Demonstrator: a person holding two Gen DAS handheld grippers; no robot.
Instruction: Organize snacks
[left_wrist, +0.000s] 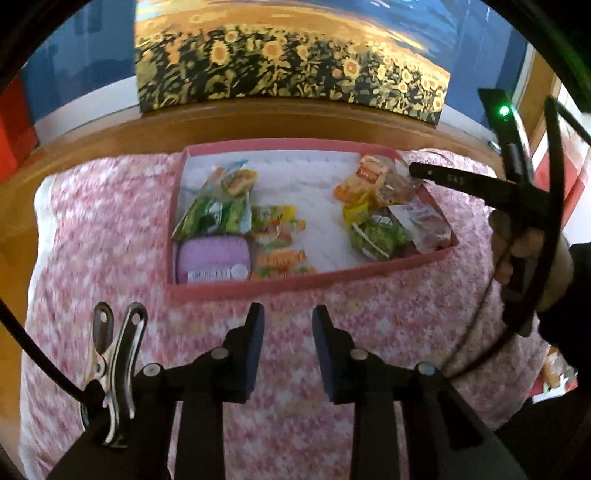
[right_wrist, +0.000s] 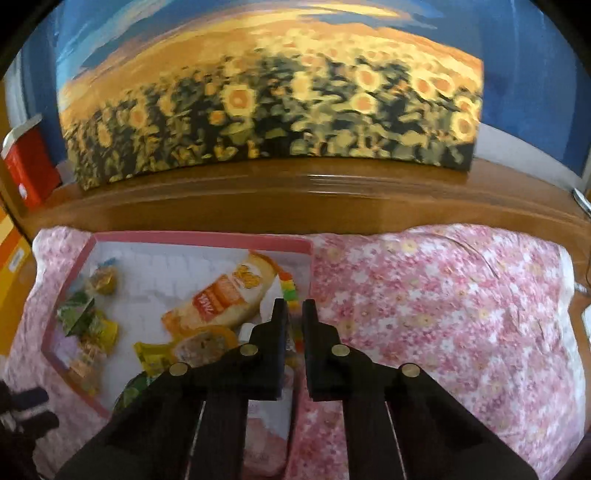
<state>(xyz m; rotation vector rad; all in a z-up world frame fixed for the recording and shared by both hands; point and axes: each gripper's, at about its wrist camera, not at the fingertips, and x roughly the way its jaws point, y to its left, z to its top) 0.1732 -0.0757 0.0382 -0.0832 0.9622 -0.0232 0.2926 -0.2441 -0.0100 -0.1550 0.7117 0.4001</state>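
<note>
R gripper (right_wrist: 294, 308), jaws nearly together and empty at pink box (right_wrist: 207, 237) 3 o'clock wall, may snag candy strip (right_wrist: 290, 291).

My tray (left_wrist: 236, 291) lies on the quilt (left_wrist: 110, 240), near the headboard (left_wrist: 258, 122) behind it. Inside the tray, 1 cluster of packets (left_wrist: 210, 214) sits at the left, with a tin (left_wrist: 213, 258) in the near left corner; another cluster (left_wrist: 376, 206) sits at the right. A painting (left_wrist: 288, 70) stands on the headboard ledge. My left hand-held gripper (left_wrist: 288, 321) hangs over the quilt before the tray; my right hand-held gripper (right_wrist: 293, 310) is over the tray's right edge.
</note>
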